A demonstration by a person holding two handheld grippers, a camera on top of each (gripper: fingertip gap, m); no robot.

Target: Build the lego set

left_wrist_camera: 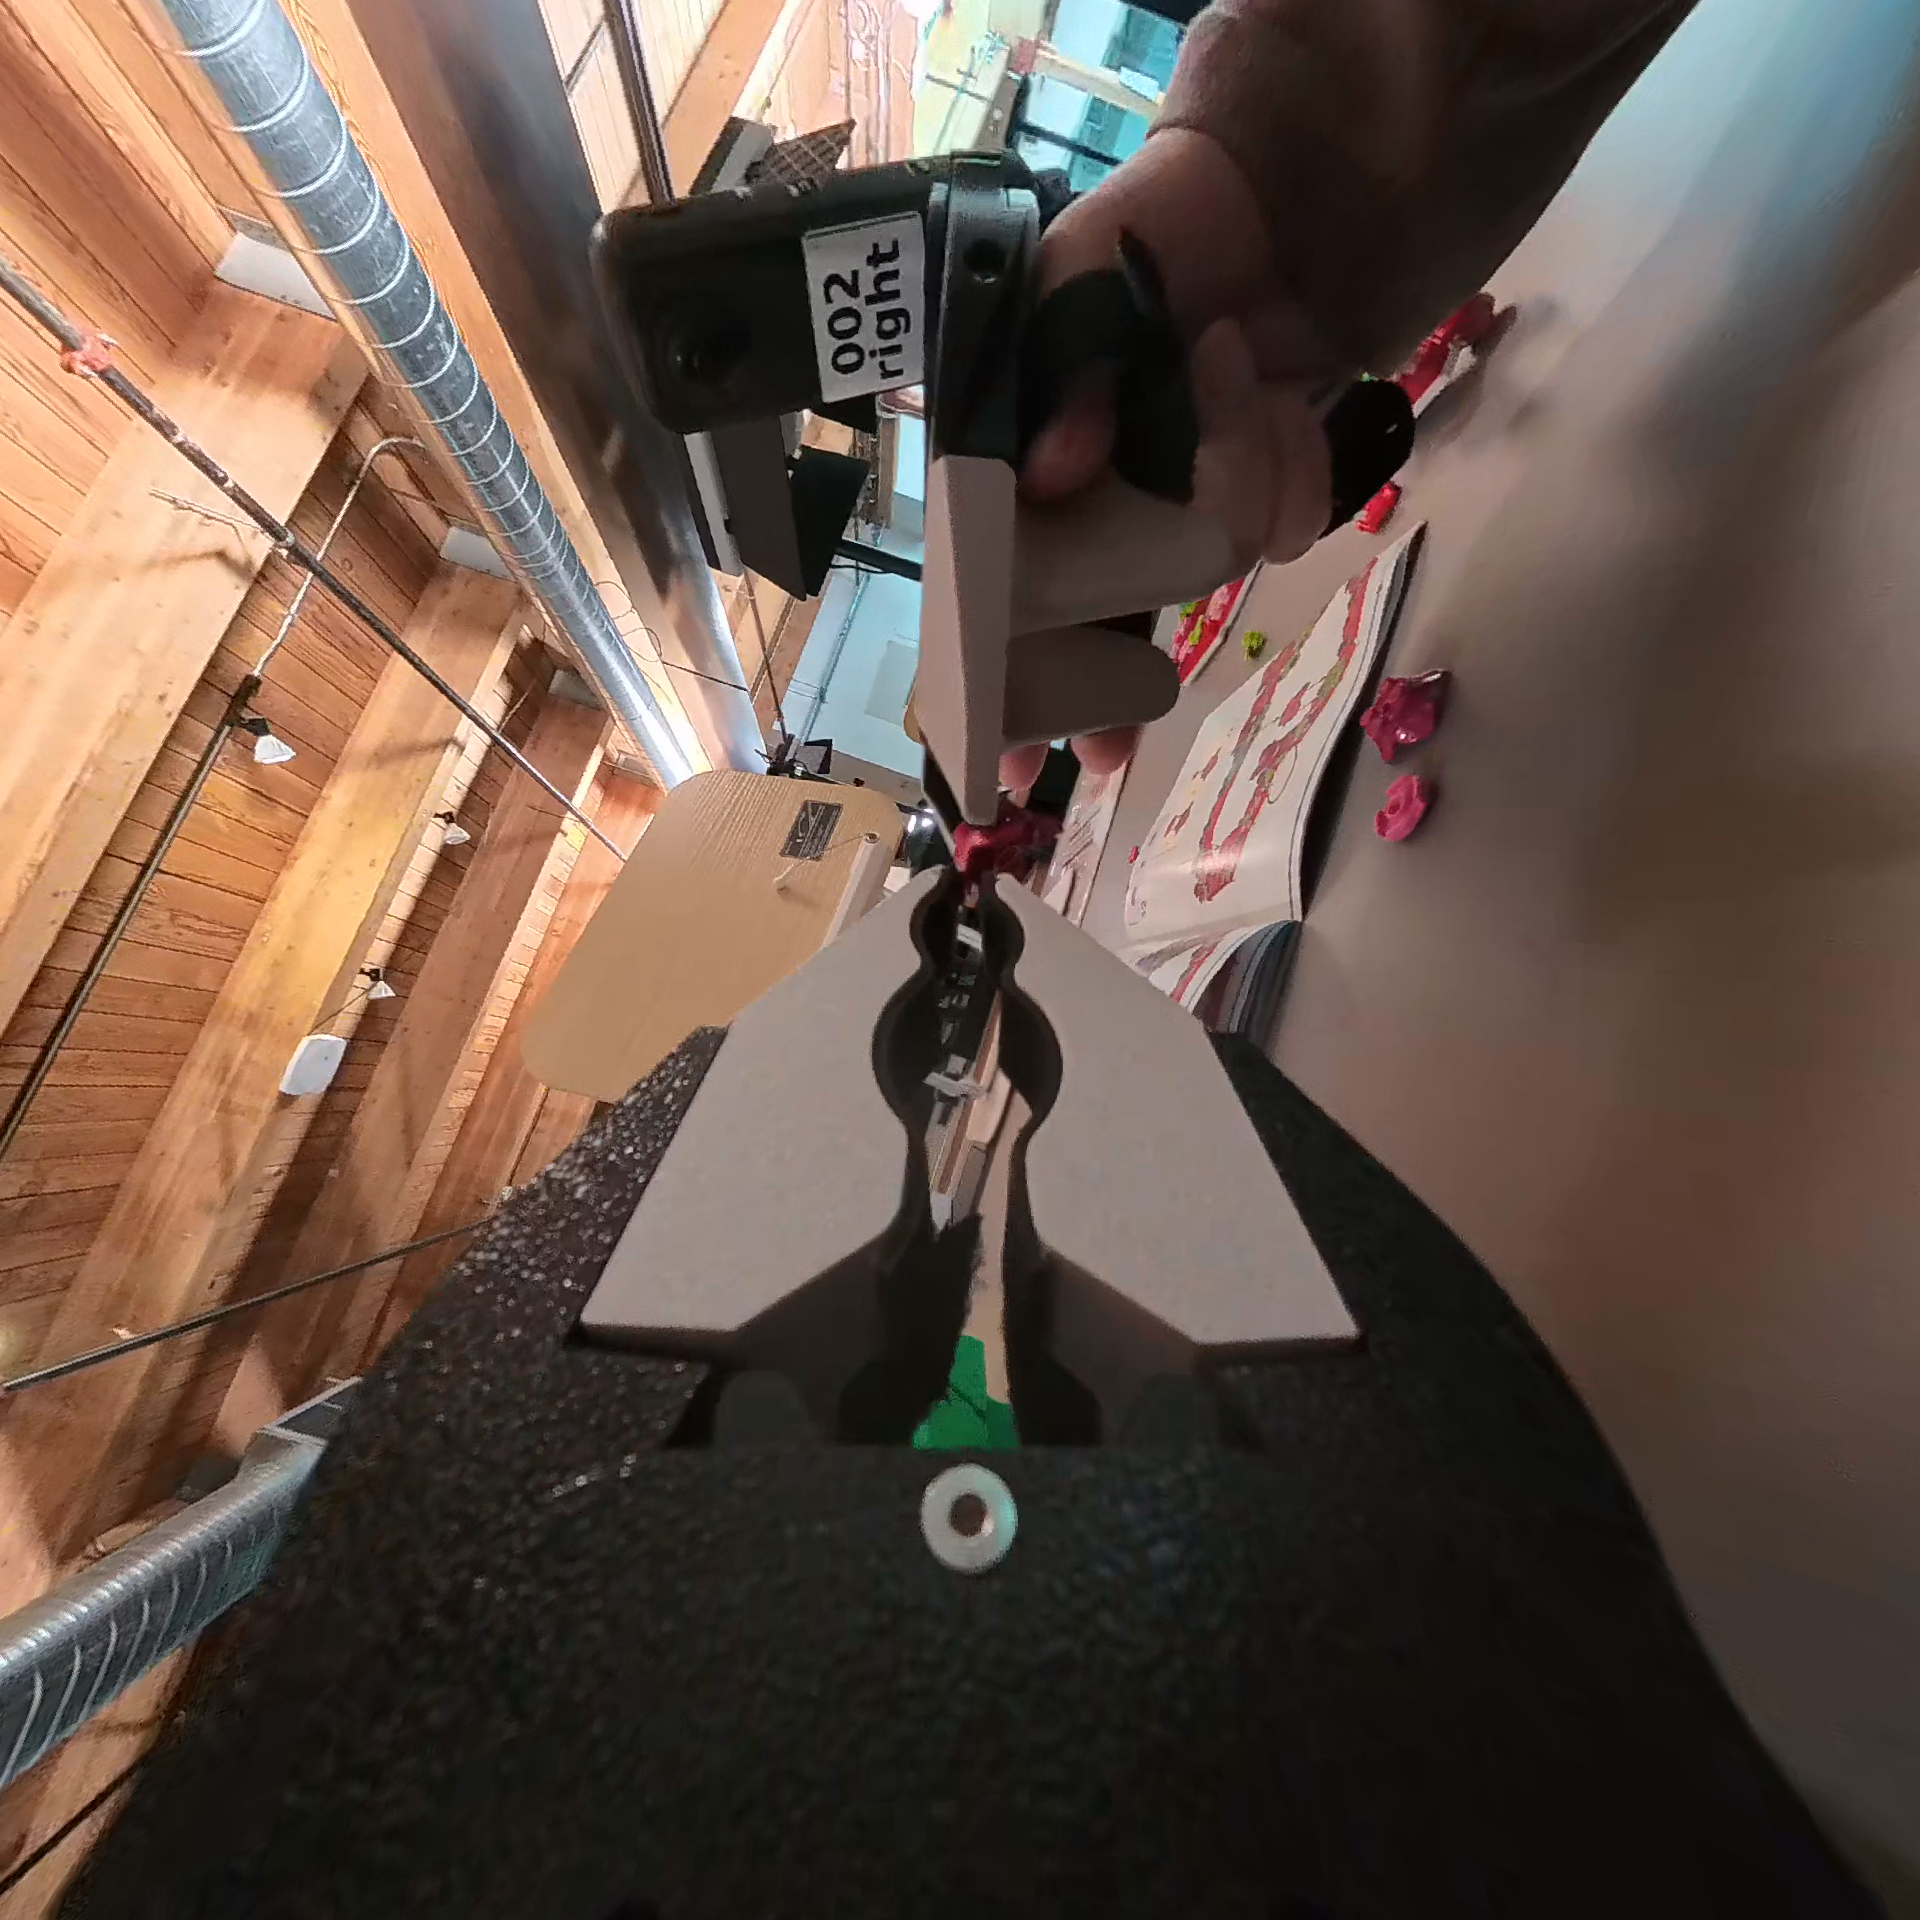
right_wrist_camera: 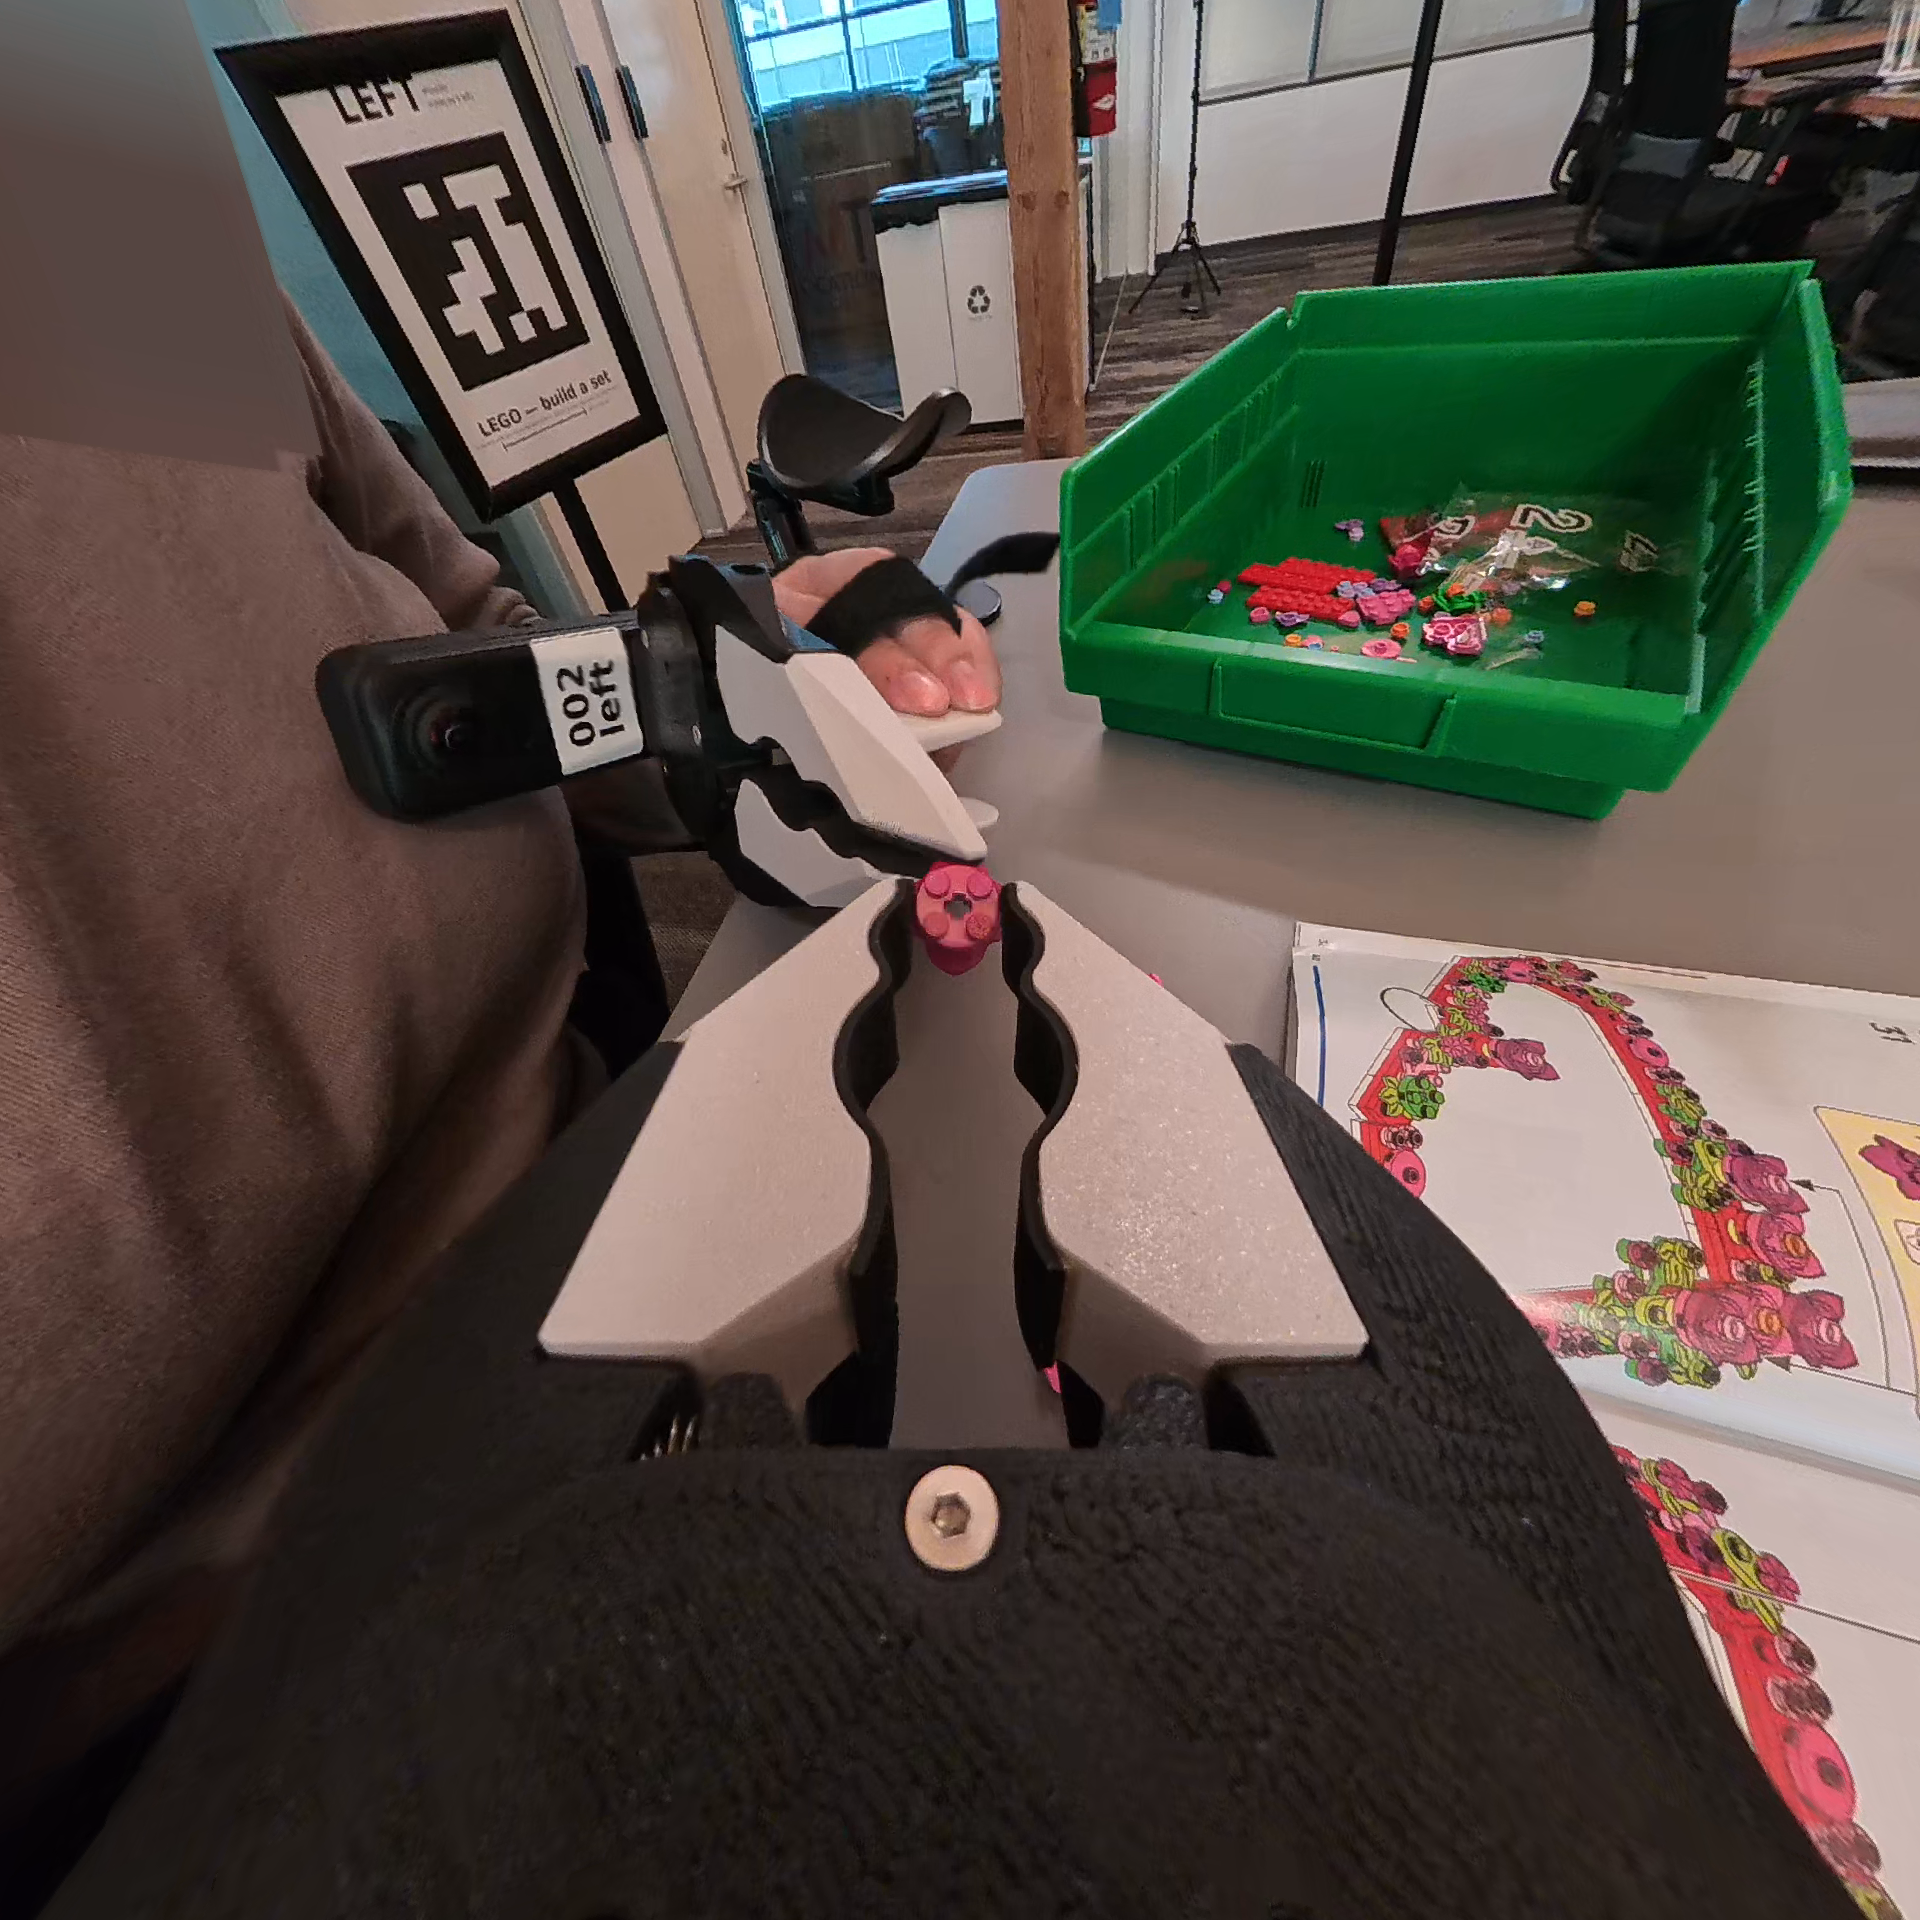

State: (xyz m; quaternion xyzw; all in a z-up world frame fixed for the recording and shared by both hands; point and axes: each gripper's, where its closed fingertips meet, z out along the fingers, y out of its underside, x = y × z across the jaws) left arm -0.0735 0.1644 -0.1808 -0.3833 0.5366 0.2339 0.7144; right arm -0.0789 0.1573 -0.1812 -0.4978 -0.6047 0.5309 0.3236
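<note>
The right gripper [right_wrist_camera: 958,914] pinches a pink round lego piece [right_wrist_camera: 956,920]. The left gripper [right_wrist_camera: 961,831] touches it from the left. A green bin [right_wrist_camera: 1340,717] sits far right.

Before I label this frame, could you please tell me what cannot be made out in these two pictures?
- Pink piece: its underside, hidden by the fingertips of the right gripper in the right wrist view.
- Left gripper: what it pinches, since the tips meet and blur in the left wrist view.
- Green bin: its small pieces, too small to tell apart.
- Booklet: its right part, cut off by the edge.

Bare surface [right_wrist_camera: 1195,831] lies open between the green bin [right_wrist_camera: 1351,717] and the instruction booklet [right_wrist_camera: 1558,1143]; the person's torso [right_wrist_camera: 260,1039] blocks the left.
</note>
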